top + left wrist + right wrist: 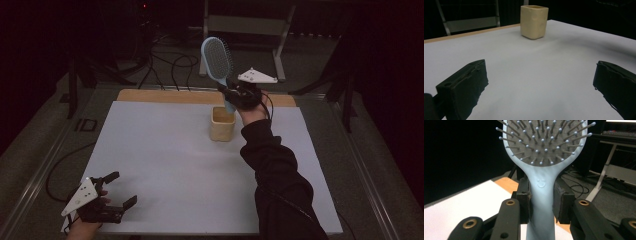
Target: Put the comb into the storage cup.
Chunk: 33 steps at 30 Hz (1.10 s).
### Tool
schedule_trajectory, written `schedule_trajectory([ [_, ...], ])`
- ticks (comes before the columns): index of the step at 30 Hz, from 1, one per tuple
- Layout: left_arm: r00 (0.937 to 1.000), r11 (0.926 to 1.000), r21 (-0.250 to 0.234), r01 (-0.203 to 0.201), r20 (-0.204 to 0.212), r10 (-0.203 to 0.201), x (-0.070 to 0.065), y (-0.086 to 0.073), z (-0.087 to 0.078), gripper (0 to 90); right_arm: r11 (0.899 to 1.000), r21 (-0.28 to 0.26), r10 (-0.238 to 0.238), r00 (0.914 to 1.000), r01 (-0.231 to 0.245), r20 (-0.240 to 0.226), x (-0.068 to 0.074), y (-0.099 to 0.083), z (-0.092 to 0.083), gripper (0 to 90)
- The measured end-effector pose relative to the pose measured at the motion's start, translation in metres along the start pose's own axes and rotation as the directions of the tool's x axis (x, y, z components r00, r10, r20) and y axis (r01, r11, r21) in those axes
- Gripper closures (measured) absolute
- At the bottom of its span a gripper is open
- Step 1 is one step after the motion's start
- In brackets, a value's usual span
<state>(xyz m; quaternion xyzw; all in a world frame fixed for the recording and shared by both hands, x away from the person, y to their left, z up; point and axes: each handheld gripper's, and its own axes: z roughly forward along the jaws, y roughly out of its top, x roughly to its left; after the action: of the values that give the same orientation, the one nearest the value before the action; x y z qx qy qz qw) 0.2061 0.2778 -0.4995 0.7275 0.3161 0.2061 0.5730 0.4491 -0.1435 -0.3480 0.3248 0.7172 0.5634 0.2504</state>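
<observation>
Nearest the high view's lens, the left gripper (116, 189) rested at the near left corner of the white table sheet (165, 165), its jaws spread wide with nothing between them. In the left gripper view those two black jaws framed bare sheet, with the cream square cup (534, 22) standing well beyond them toward the far edge. It looked parked there, out of the way, leaving the work to the other hand.

The right gripper (239, 94) was held up at the far side of the table, just above and behind the cup (222, 124). Its jaws were clamped on the handle of a pale blue paddle hairbrush (218, 60). In the right gripper view the handle (541, 195) ran straight up between the two pads, gripped just below the neck, with the bristled head (544, 140) rising above them and the lower handle passing down out of frame.

In the high view the brush stood nearly upright, head up and tilted slightly left, its handle end at or just inside the cup's mouth. I judge the upright hold suited standing the brush in the cup, handle first; whether it was going in or coming out cannot be told.
</observation>
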Motion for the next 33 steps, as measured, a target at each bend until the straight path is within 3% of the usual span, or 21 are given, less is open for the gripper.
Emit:
schedule_trajectory([
  [10,1.0,1.0,-0.001,0.003,0.003,-0.003,0.0,0.0,0.0,0.0,0.999,-0.026,0.02,0.9998,-0.02,0.007,-0.004,0.0,0.015,70.3],
  [17,1.0,1.0,0.0,0.007,0.004,-0.007,0.0,-0.001,0.0,0.0,0.998,-0.034,0.055,0.9982,-0.054,0.023,-0.01,-0.015,0.026,70.3],
  [22,1.0,1.0,-0.001,0.008,0.004,-0.008,0.0,0.0,0.0,0.0,0.998,-0.036,0.052,0.9975,-0.05,0.048,-0.011,-0.025,0.032,70.3],
  [33,0.9999,0.9999,-0.001,0.011,0.007,-0.011,0.0,-0.001,0.0,0.0,0.996,-0.023,0.087,0.995,-0.086,0.048,-0.019,-0.048,0.043,70.3],
])
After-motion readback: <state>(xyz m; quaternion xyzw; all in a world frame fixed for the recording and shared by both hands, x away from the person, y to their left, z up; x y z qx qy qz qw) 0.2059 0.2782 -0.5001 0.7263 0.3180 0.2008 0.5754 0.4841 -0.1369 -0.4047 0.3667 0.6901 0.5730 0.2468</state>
